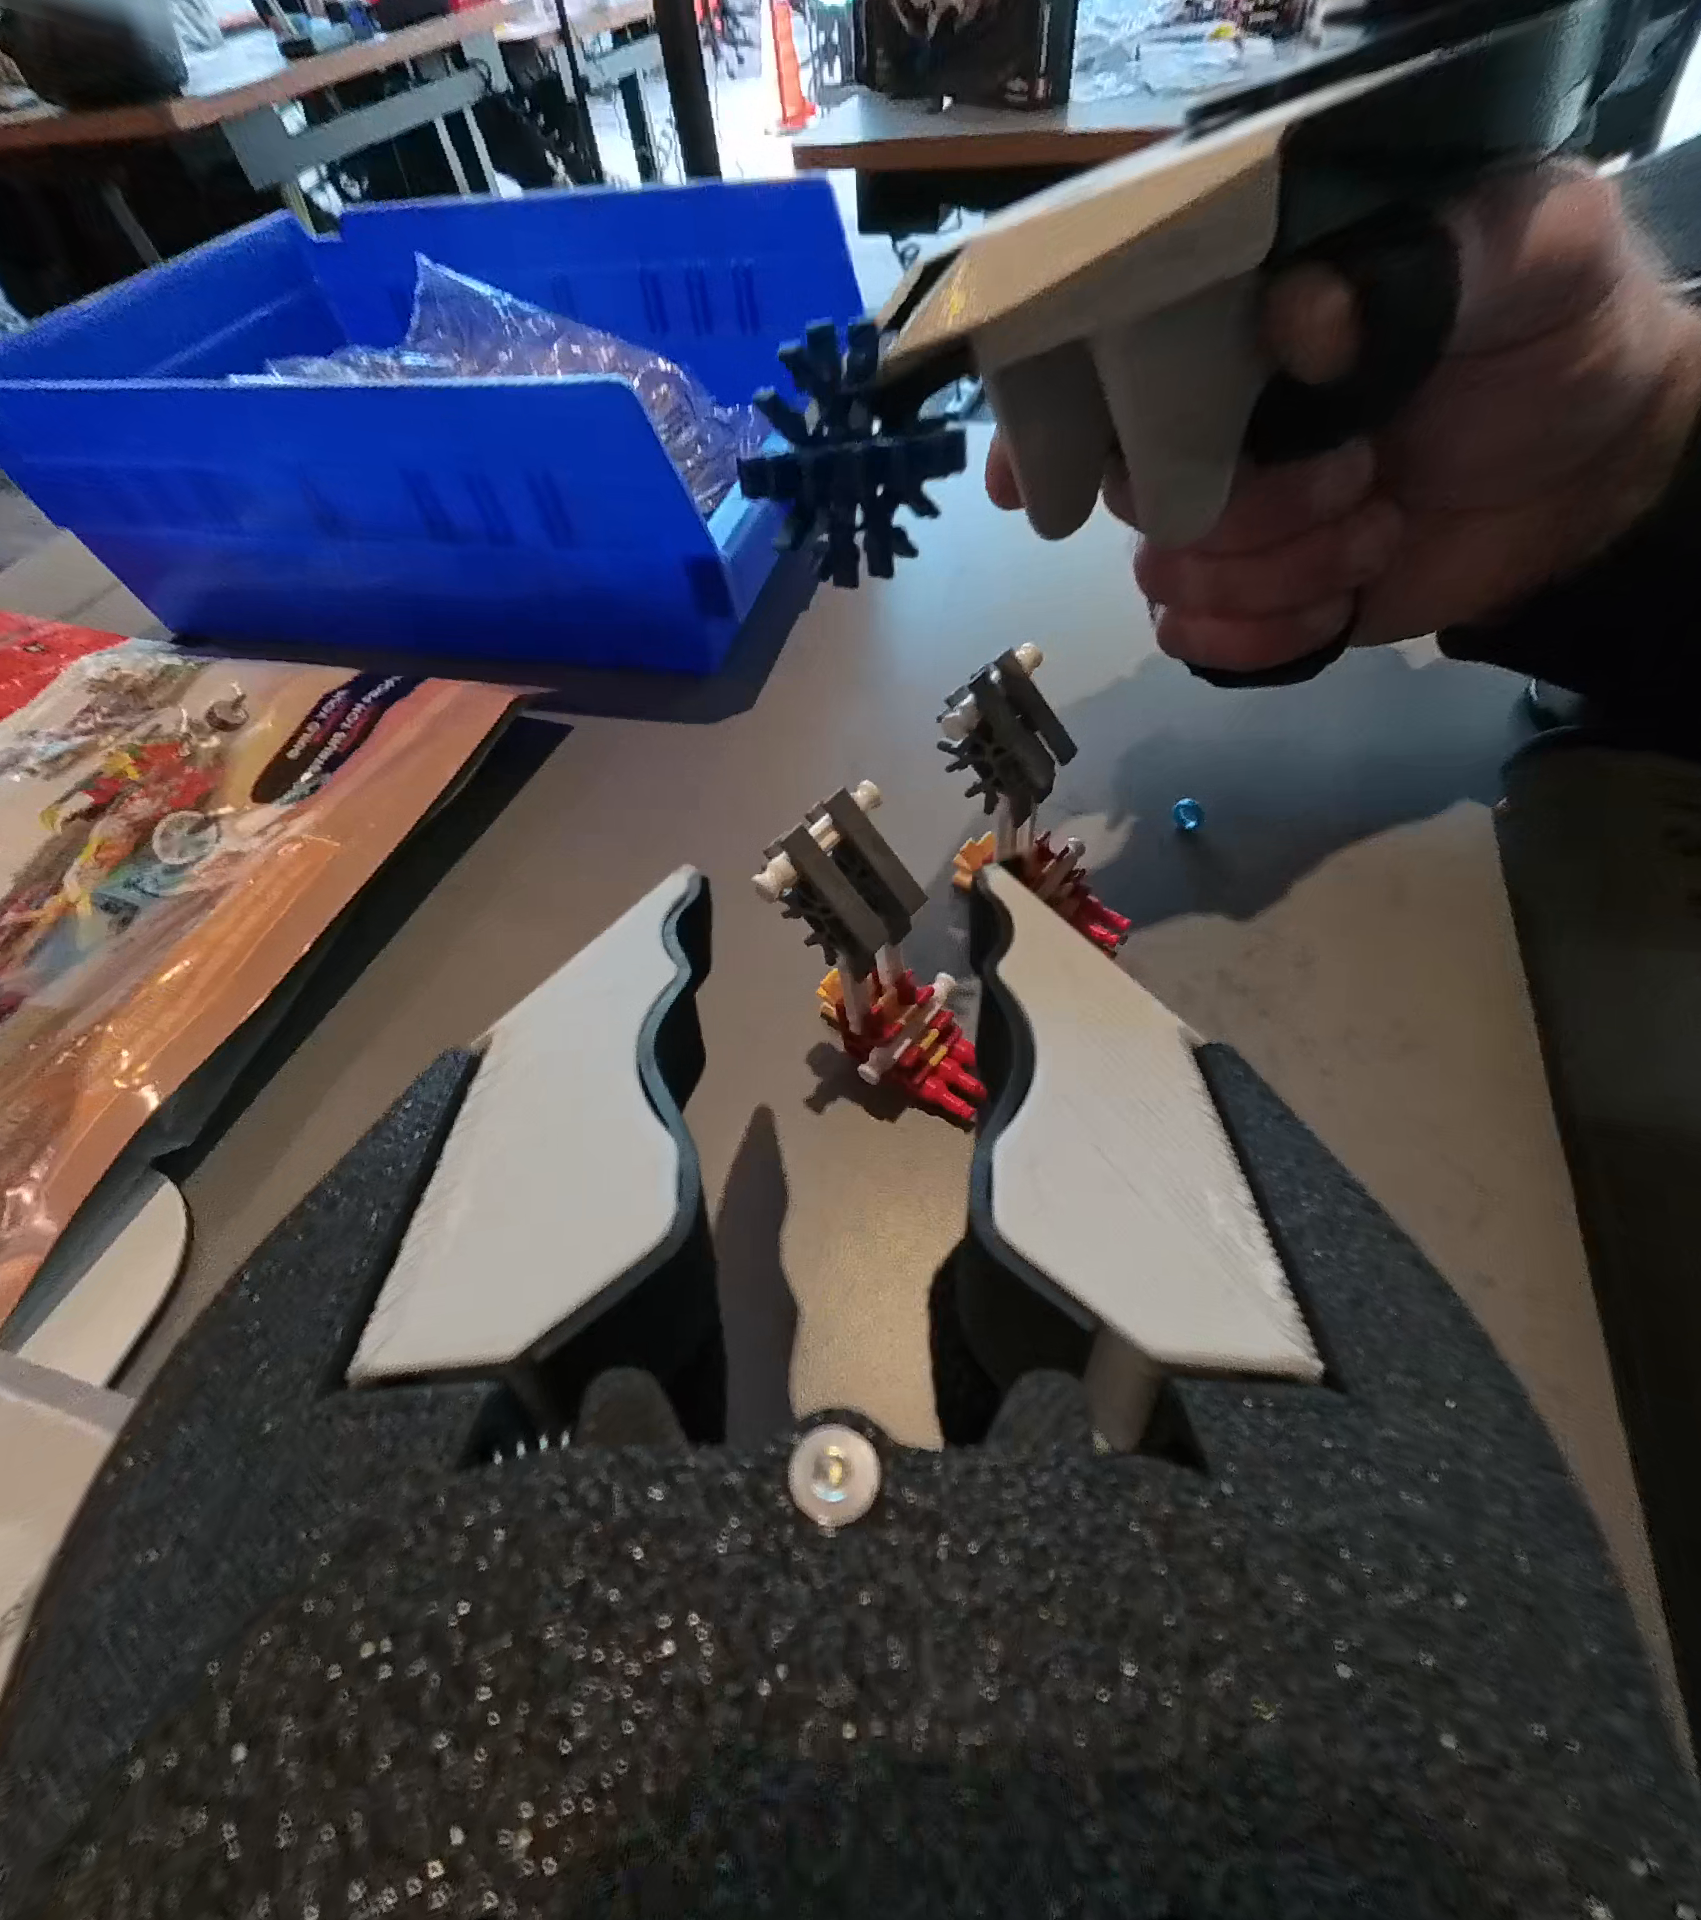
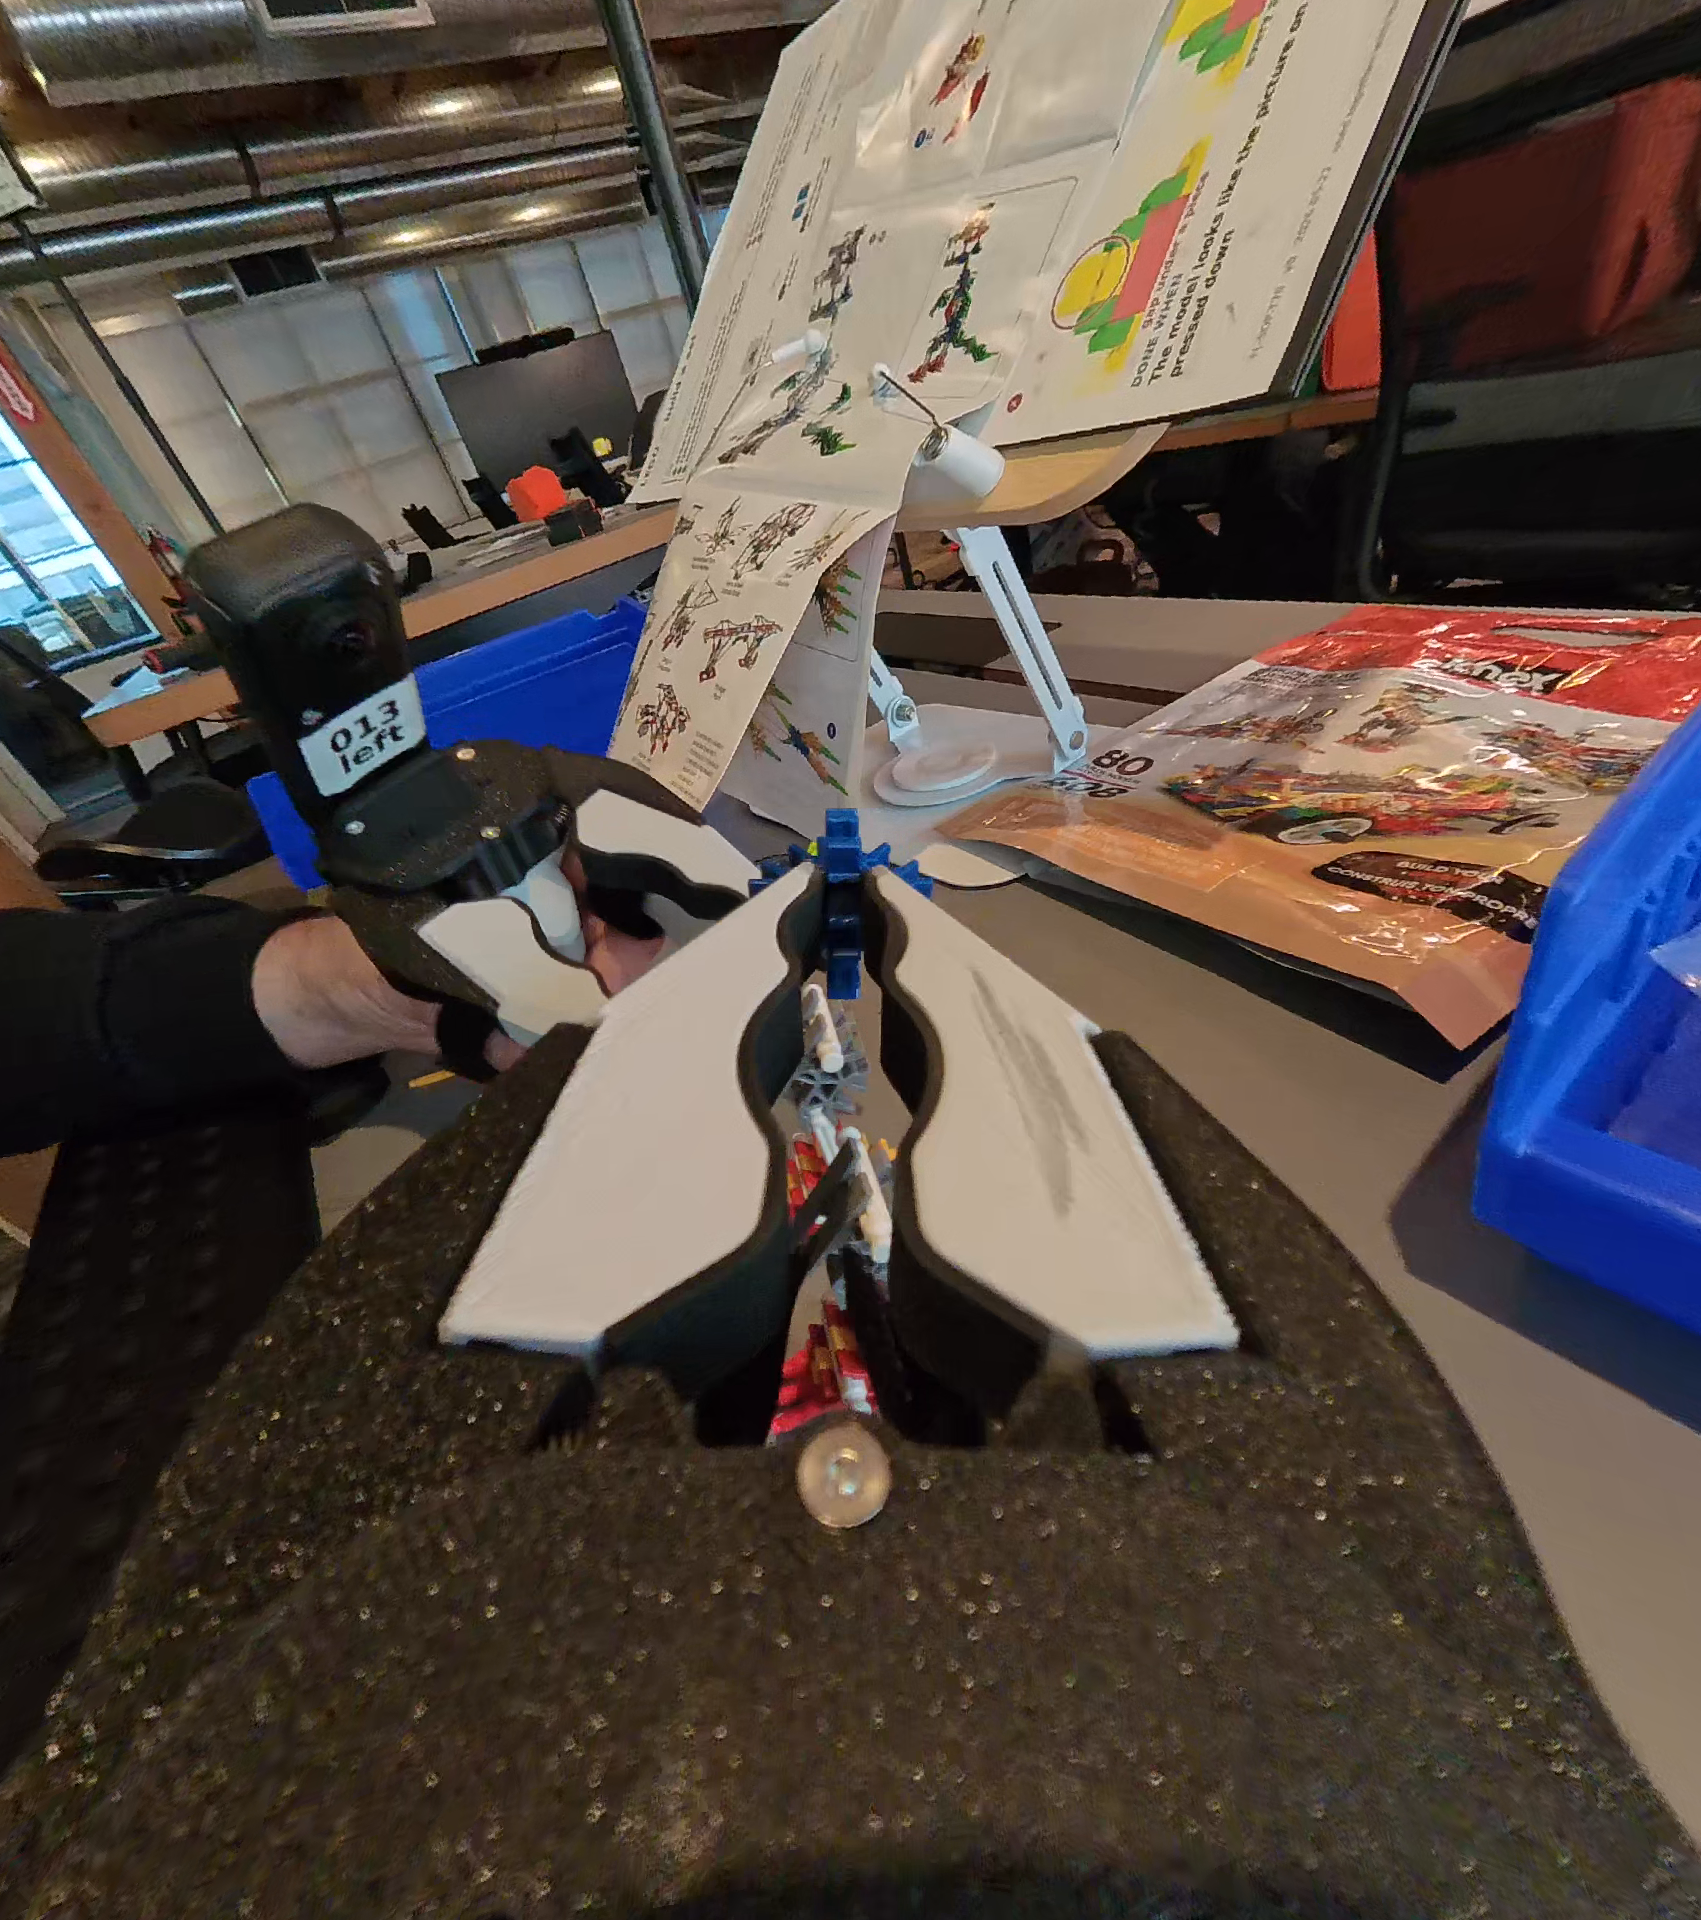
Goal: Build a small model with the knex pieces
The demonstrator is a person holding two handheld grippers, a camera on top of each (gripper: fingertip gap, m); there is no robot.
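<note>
My right gripper (image 2: 841,883) is shut on a dark blue snowflake-shaped connector (image 2: 841,894) and holds it in the air; it also shows in the left wrist view (image 1: 851,457), above the table. My left gripper (image 1: 841,883) is open and empty, low over the grey table (image 1: 617,831). Two small toy builds of grey, white and red rods stand just ahead of it: the nearer one (image 1: 877,956) lies between its fingertips, the farther one (image 1: 1017,769) is beyond the right fingertip. Both builds show blurred below my right gripper (image 2: 841,1174).
A blue bin (image 1: 358,499) with clear plastic bags stands at the back left; it also shows in the right wrist view (image 2: 1677,1039). A printed toy bag (image 1: 98,883) lies at the left. A small blue bead (image 1: 1187,814) lies at the right. An instruction sheet on a white stand (image 2: 929,364) rises behind.
</note>
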